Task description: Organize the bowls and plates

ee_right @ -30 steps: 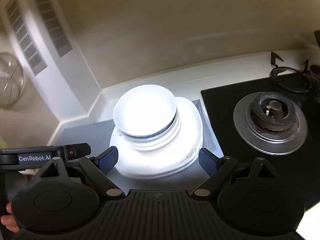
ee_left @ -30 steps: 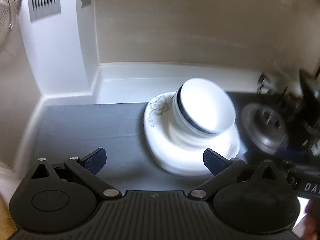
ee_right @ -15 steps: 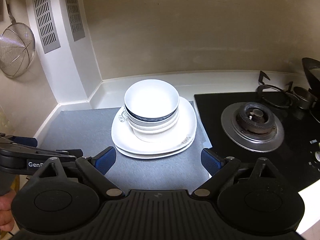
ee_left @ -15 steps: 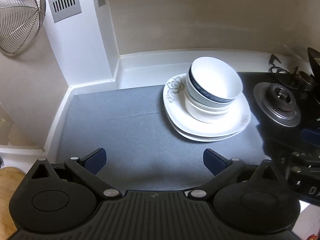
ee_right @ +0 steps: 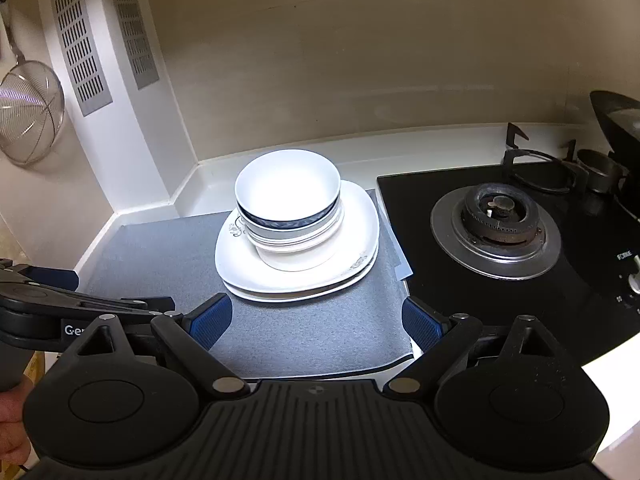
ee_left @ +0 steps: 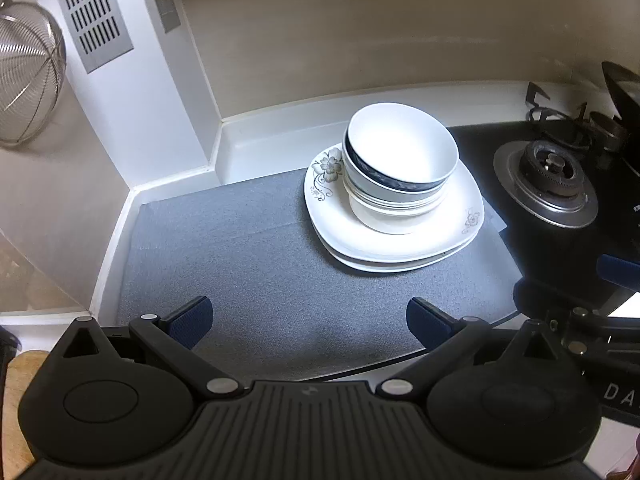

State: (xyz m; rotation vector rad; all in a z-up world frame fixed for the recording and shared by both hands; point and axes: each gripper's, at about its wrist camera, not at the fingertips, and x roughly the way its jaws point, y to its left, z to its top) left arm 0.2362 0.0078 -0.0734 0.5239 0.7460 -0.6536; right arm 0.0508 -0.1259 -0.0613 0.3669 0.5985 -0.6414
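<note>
Two plates [ee_right: 280, 280] are lying stacked on the grey mat [ee_right: 160, 256], and several bowls [ee_right: 288, 200] are nesting on top of them, the uppermost one white inside with a dark blue band under its rim. In the right wrist view this pile is sitting at about 12 o'clock from the right tool [ee_right: 316, 322]; in the left wrist view the same pile is showing at about 1 o'clock from the left tool [ee_left: 308, 320]. Both tools are standing wide open and gripping nothing, and both are hanging short of the crockery, well clear of it.

Judging by how things lie, the sorting looks largely done, or a new pick is only being lined up; I cannot tell which. If a bowl is to be lifted, the sound way is to be bringing one pad inside the rim and one outside, pinching the wall near the top, then rising straight so the bowl beneath is not dragged along. The glazed ware is likely slippery, so a firm, square bite matters.

Beyond the mat, at 2 o'clock in the right wrist view, the gas burner [ee_right: 496, 224] is sitting in the black hob [ee_right: 580, 300]; at 10 o'clock a wire strainer [ee_right: 28, 116] is hanging on the wall. The tabletop [ee_right: 224, 184] is running white behind the pile.
</note>
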